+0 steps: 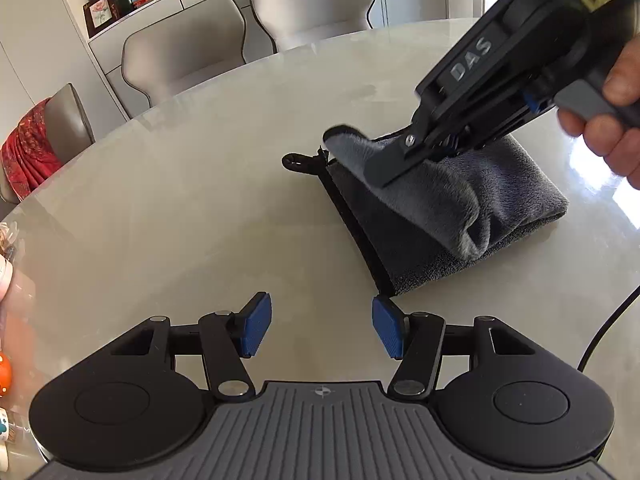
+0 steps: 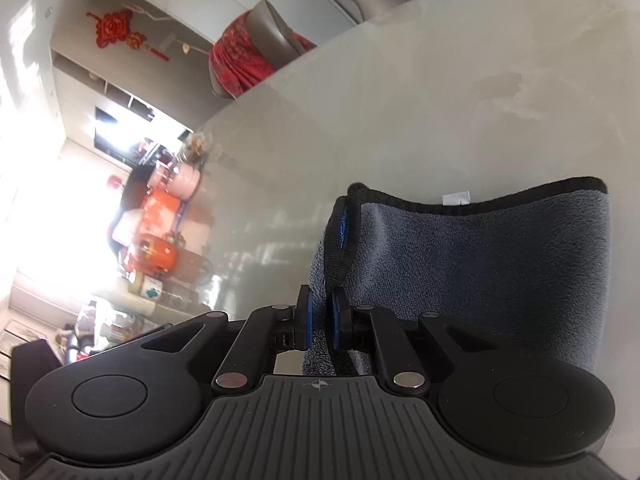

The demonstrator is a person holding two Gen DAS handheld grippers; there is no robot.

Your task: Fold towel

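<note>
**Towel part-folded on table, upper layer clamped by right gripper**

A grey towel (image 1: 516, 184) w/ black edging is seen lying on the pale glossy table (image 1: 200, 200), right of centre in the left wrist view. It is already doubled over: a darker bottom layer lies flat on the tabletop, a lighter plush layer is draped on top. A black hanging loop (image 1: 298, 162) sticks out at the far-left corner, resting on the table.

The right gripper (image 1: 384, 170) is angled down from upper right, its fingers closed on the lifted top-layer edge; cloth is pinched between the blue pads (image 2: 307, 316) in the right wrist view, w/ the black-trimmed hem and a small white label (image 2: 456, 199) standing up beyond. The person's hand (image 1: 612, 120) is wrapped round the handle.

The left gripper (image 1: 322, 330) is held low, near the towel's near corner, fingers spread apart, nothing between them; not touching the cloth as far as can be told.

Beige chairs (image 1: 184, 56) are set along the far edge; a red cloth (image 1: 28, 152) is draped over one at left.
</note>
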